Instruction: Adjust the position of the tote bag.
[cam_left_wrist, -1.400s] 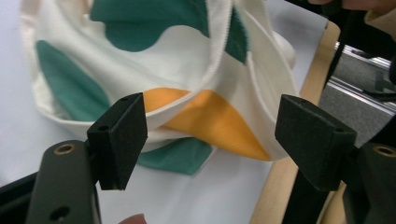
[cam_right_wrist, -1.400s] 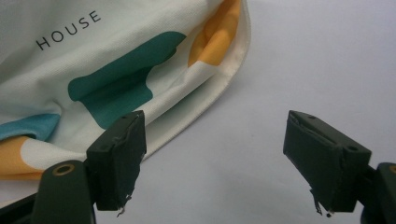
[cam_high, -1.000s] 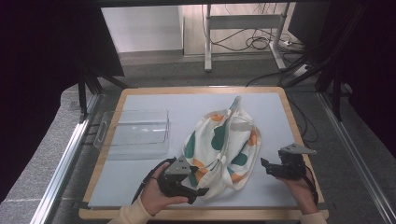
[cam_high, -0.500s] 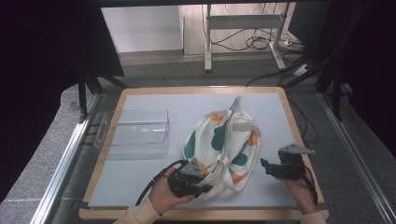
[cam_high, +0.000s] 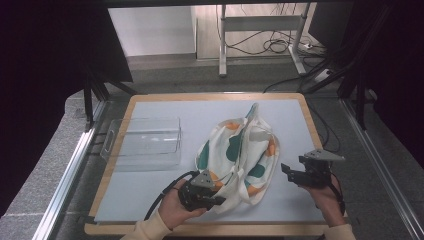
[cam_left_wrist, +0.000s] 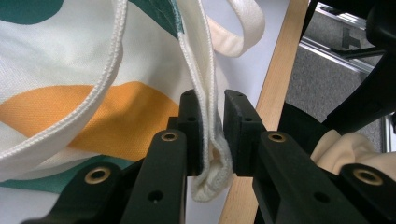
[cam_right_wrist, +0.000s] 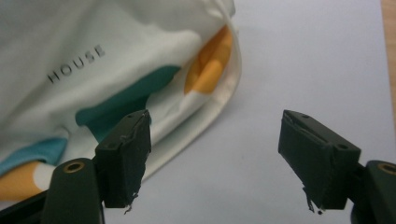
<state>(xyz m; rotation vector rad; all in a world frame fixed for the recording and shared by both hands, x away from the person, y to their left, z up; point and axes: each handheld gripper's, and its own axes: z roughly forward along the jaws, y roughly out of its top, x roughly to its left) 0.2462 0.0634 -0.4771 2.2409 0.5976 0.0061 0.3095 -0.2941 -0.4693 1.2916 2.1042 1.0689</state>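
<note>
A cream tote bag (cam_high: 240, 150) with teal and orange patches lies crumpled on the white mat, its handles loose. My left gripper (cam_high: 221, 200) is at the bag's near edge. In the left gripper view its jaws (cam_left_wrist: 212, 112) have just been closing, and they now pinch the bag's stitched hem (cam_left_wrist: 210, 140) between the pads. My right gripper (cam_high: 286, 173) is just right of the bag, low over the mat. Its jaws (cam_right_wrist: 215, 135) have just closed a little but stand wide apart over bare mat. The bag's edge (cam_right_wrist: 93, 56) lies beside its left jaw, outside the gap.
A clear plastic tray (cam_high: 145, 142) stands on the left of the mat. The wooden table rim (cam_high: 210, 229) runs close in front of both hands. Metal frame legs and cables lie on the floor beyond the far edge.
My left gripper has slid right against the bag's near edge and its jaws have closed on the hem. The right gripper has stayed where it was.
</note>
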